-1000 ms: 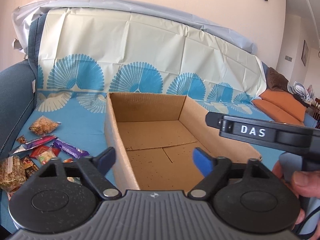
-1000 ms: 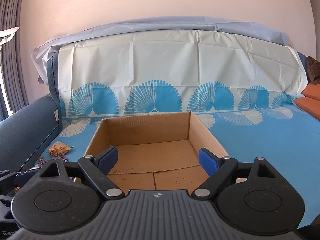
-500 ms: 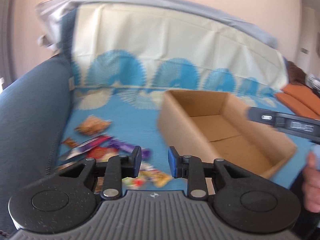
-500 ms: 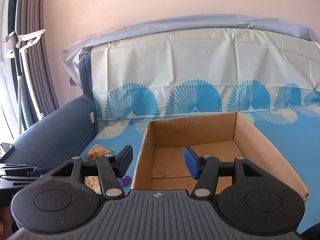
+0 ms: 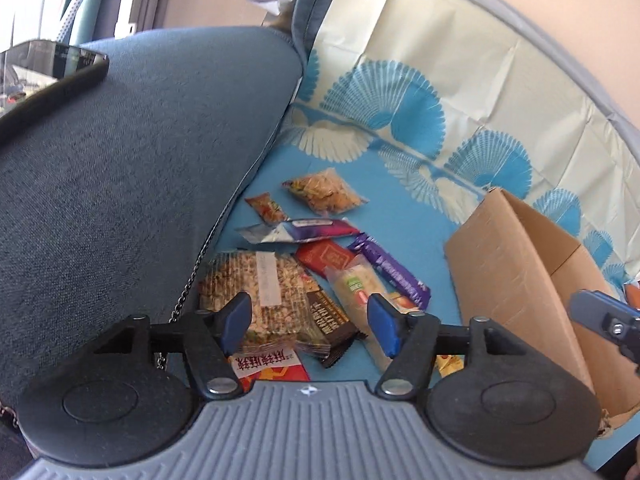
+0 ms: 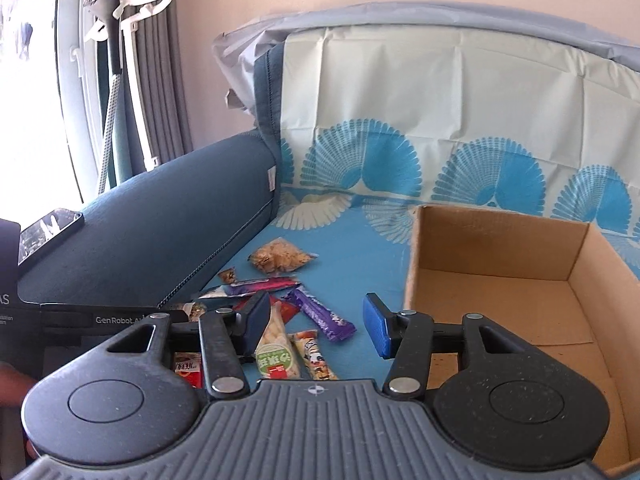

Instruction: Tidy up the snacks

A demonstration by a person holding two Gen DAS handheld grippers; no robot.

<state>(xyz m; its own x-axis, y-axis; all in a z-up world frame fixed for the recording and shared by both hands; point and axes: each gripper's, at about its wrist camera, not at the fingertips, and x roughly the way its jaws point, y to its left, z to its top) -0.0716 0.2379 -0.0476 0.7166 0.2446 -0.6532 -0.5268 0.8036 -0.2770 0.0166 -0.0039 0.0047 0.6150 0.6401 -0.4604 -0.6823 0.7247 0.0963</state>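
Left tool: jaws are opening, nothing pressed between the pads; it tilts downward over the snack pile on the blue sofa cover. The nearest packets are partly hidden behind the tool body: a red-and-white printed packet is cut off below, and a dark bar and a clear grain-bar pack lie just beyond the pads. Farther out lie a purple bar, a red packet and a clear bag of golden crisps. Right tool: jaws are closing, pads apart and touching nothing; a green-labelled wrapper lies beneath the gap, its lower end hidden by the tool. Beyond and to its right stands the open cardboard box, cut off at the frame edge; no snack shows on the visible floor. At the left edge, the other tool's housing and a blurred hand are only partly visible.
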